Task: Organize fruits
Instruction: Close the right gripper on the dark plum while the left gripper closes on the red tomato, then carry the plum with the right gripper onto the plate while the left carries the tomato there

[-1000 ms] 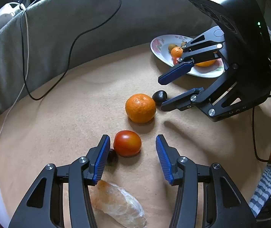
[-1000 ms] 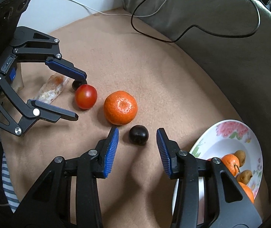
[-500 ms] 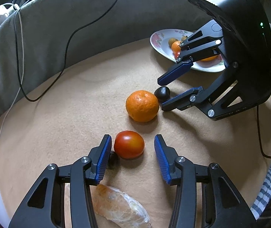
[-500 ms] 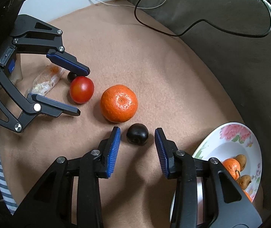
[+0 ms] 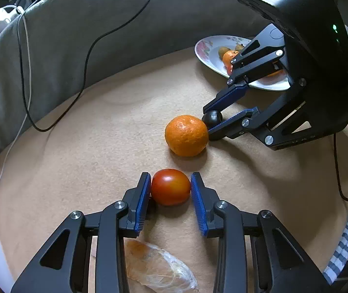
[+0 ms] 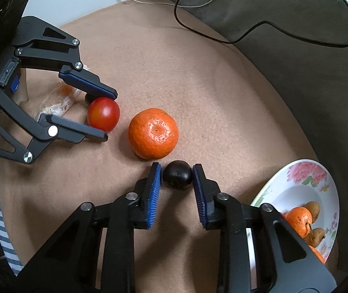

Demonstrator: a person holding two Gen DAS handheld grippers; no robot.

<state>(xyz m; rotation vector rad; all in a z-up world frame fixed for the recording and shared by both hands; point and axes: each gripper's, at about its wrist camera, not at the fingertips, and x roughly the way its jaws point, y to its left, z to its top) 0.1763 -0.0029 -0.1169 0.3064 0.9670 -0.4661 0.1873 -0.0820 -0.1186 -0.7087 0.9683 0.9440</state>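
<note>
A red tomato (image 5: 170, 187) lies on the tan cloth between the blue pads of my left gripper (image 5: 170, 190), which is shut on it; it also shows in the right wrist view (image 6: 103, 114). A small dark fruit (image 6: 177, 175) sits between the pads of my right gripper (image 6: 176, 178), which is shut on it; it also shows in the left wrist view (image 5: 212, 118). A large orange (image 5: 186, 135) rests between the two fruits, touching the dark one. Another small dark fruit (image 6: 89, 97) is half hidden behind the tomato.
A flowered white plate (image 6: 303, 183) with oranges and small brown fruits stands at the right, near the grey cushion (image 5: 64, 36). A plastic-wrapped piece (image 5: 159, 267) lies under my left gripper. A black cable (image 5: 86, 56) runs over the cushion.
Both grippers have moved forward and closed: the left pads now touch the tomato, the right pads touch the small dark fruit. The fruits have stayed on the cloth.
</note>
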